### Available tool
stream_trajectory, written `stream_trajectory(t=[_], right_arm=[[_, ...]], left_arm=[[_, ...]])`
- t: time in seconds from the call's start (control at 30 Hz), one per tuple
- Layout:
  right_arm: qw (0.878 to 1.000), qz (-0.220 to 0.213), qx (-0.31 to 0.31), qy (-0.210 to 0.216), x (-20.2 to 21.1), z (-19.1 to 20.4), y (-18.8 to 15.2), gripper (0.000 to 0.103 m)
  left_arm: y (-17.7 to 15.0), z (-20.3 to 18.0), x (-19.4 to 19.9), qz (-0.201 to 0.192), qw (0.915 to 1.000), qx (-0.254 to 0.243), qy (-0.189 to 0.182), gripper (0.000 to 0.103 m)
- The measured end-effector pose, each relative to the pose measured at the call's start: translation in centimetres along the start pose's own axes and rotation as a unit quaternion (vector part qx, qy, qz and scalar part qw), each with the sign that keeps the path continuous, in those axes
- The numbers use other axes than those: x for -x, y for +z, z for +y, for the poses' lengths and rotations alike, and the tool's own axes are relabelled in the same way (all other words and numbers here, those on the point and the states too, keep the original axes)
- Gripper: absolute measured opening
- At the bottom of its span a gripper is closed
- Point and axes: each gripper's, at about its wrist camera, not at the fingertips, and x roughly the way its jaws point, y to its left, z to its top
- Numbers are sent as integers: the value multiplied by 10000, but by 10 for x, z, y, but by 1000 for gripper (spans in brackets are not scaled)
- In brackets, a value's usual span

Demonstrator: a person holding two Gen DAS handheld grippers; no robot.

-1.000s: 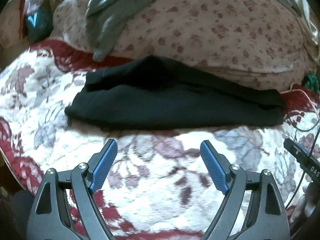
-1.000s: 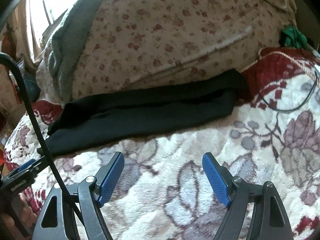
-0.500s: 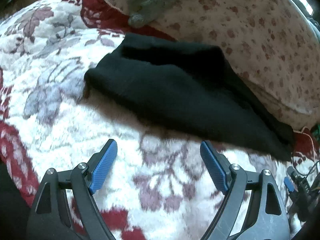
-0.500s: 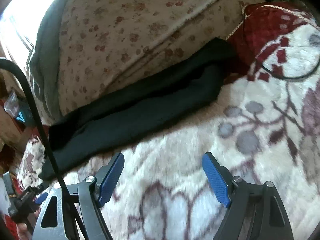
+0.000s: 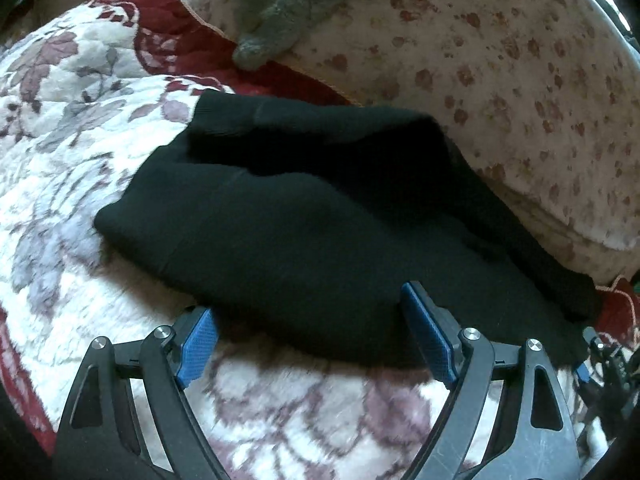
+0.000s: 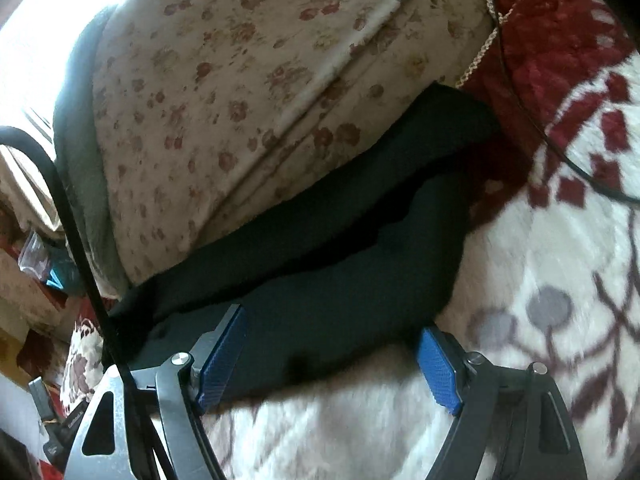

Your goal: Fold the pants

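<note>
Black pants (image 5: 304, 220) lie folded lengthwise in a long band on a floral blanket (image 5: 60, 160), against a flowered pillow (image 5: 500, 80). My left gripper (image 5: 312, 332) is open, its blue pads straddling the near edge of the pants toward their left end. In the right wrist view the pants (image 6: 352, 272) run from lower left to upper right. My right gripper (image 6: 332, 356) is open, its blue pads on either side of the near edge toward the right end. Neither gripper has closed on the cloth.
A grey fleece (image 5: 288, 12) lies over the pillow's top. A thin black cable (image 6: 560, 148) crosses the red border of the blanket at right. A thick black cable (image 6: 80, 248) hangs at the left of the right wrist view. Clutter sits off the bed's left edge (image 6: 36, 280).
Both grippers moved forward and down to the pants; their open pads now straddle the near edge of the cloth. The pants have not moved.
</note>
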Motion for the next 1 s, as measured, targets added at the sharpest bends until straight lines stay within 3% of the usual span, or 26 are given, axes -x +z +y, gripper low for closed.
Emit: stream_trajectory(t=[0.07,0.1,0.13,0.2,0.23,0.57,0.7,0.8,0.9,0.93,1.0], right_arm=[[9999,84,-135,29,-8,-6,5,28],[9993,181,-316,120,-15,-13,6,23],[9988,194,-421,161,-17,-17,8,17],[9982,145,-497,302,-15,-20,8,12],[9982,115,-460,376,-12,-19,8,10],[9986,-174,110,497,39,5,-11,4],[9988,-136,224,422,48,7,-18,3],[9989,-7,-261,384,46,-7,-19,6],[9972,187,-614,371,44,-15,-25,32],[9971,228,-637,351,42,-18,-27,50],[9969,258,-674,320,35,-20,-27,54]], left_arm=[[5,0,-4,44,10000,48,-64,83],[6,-1,-5,58,9999,61,-71,70],[8,-1,-5,66,9999,54,-54,44],[11,-1,-8,114,9999,0,42,21],[13,-1,-8,137,9999,-5,-37,16],[20,5,25,135,9980,-359,-503,10],[17,6,37,96,9974,-432,-573,10],[15,6,41,133,9974,-423,-570,10],[13,4,42,104,9972,-533,-521,10],[12,4,41,124,9972,-540,-505,10],[12,5,37,188,9973,-528,-480,10]])
